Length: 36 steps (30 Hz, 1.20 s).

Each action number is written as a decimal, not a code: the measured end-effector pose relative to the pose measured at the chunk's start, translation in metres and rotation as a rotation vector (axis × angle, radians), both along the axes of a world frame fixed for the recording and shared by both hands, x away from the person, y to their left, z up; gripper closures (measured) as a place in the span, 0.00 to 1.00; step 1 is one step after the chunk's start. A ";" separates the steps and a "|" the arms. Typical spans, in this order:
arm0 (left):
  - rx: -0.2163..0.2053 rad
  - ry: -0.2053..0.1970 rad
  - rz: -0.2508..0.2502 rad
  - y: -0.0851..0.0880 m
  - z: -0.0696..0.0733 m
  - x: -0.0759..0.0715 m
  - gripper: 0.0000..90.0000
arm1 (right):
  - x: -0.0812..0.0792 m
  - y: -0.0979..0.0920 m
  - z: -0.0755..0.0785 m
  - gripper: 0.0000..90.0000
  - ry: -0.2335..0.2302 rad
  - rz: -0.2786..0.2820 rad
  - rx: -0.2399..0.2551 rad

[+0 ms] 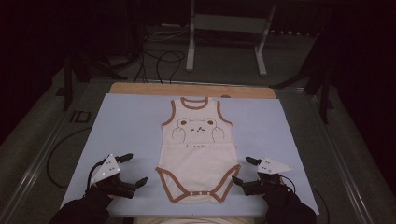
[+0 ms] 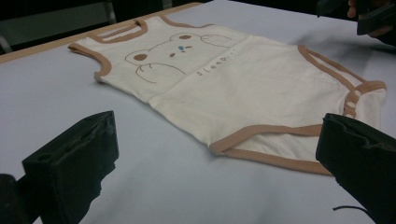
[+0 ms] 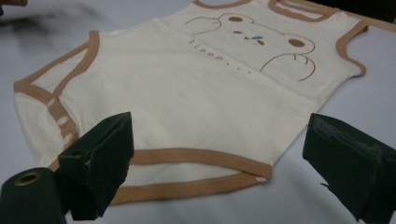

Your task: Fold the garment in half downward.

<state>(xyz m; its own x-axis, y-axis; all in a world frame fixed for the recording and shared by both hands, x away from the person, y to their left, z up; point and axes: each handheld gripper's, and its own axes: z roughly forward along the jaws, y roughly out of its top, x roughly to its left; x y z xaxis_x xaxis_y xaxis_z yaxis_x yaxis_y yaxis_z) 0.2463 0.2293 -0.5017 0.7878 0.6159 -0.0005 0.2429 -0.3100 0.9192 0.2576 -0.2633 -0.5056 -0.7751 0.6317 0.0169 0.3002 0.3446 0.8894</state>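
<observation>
A cream sleeveless baby bodysuit [image 1: 197,147] with brown trim and a bear print lies flat on the pale blue mat [image 1: 130,126], neck away from me. My left gripper [image 1: 134,169] rests on the mat just left of the bodysuit's left leg opening, jaws wide apart and empty. Its own view has that brown-edged leg opening [image 2: 266,154] ahead between the jaws. On the other side my right gripper [image 1: 245,170] stands open by the right leg opening [image 3: 187,158], pointing at it, holding nothing. The snap crotch [image 1: 200,192] faces the near edge.
A wooden table edge [image 1: 191,88] shows beyond the mat. Cables [image 1: 159,60] and a white metal stand [image 1: 224,37] sit on the floor farther back. Dark frame rails run along both sides. The person's dark sleeves [image 1: 84,210] come in at the bottom.
</observation>
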 end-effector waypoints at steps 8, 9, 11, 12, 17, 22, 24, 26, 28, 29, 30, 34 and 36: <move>-0.011 0.003 -0.009 -0.001 0.002 -0.001 0.00 | -0.002 -0.001 0.007 0.10 -0.013 0.011 0.048; -0.012 0.004 -0.009 -0.001 0.003 -0.001 0.00 | -0.003 0.000 0.008 0.10 -0.017 0.009 0.040; -0.014 0.005 -0.009 -0.002 0.003 -0.002 0.00 | -0.003 0.000 0.009 0.10 -0.017 0.007 0.040; -0.015 -0.001 -0.006 -0.003 0.005 -0.002 0.00 | -0.005 0.001 0.015 0.10 -0.021 0.007 0.039; -0.066 0.014 -0.007 -0.003 0.011 -0.003 0.00 | -0.009 0.003 0.029 0.10 -0.009 0.027 0.026; -0.058 0.017 -0.022 -0.006 0.019 -0.003 0.00 | -0.012 0.003 0.047 0.10 -0.018 0.015 0.038; -0.056 0.018 -0.030 -0.006 0.023 -0.002 0.00 | -0.010 0.002 0.055 0.10 -0.017 0.016 0.057; -0.053 0.017 -0.039 -0.007 0.028 -0.001 0.00 | -0.009 0.001 0.068 0.10 -0.026 0.004 0.065; -0.042 0.024 -0.063 -0.007 0.036 0.001 0.00 | -0.008 0.001 0.076 0.10 -0.031 -0.006 0.062; -0.042 0.024 -0.063 -0.007 0.036 0.001 0.00 | -0.007 0.001 0.080 0.10 -0.039 -0.010 0.065; -0.036 0.025 -0.071 -0.007 0.039 0.002 0.00 | -0.007 0.001 0.080 0.10 -0.039 -0.010 0.065; -0.019 0.020 -0.082 -0.008 0.049 0.007 0.00 | 0.000 0.001 0.096 0.10 -0.053 -0.052 0.066; -0.016 0.013 -0.078 -0.007 0.054 0.010 0.00 | 0.001 0.001 0.098 0.10 -0.062 -0.055 0.063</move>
<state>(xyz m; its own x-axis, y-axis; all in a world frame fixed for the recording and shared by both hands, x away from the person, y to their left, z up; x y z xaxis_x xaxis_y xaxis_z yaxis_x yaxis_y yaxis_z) 0.2563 0.2219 -0.4477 0.8333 0.5525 -0.0209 0.2309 -0.3134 0.9211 0.2591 -0.2619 -0.4071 -0.7399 0.6727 0.0110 0.2607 0.2717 0.9264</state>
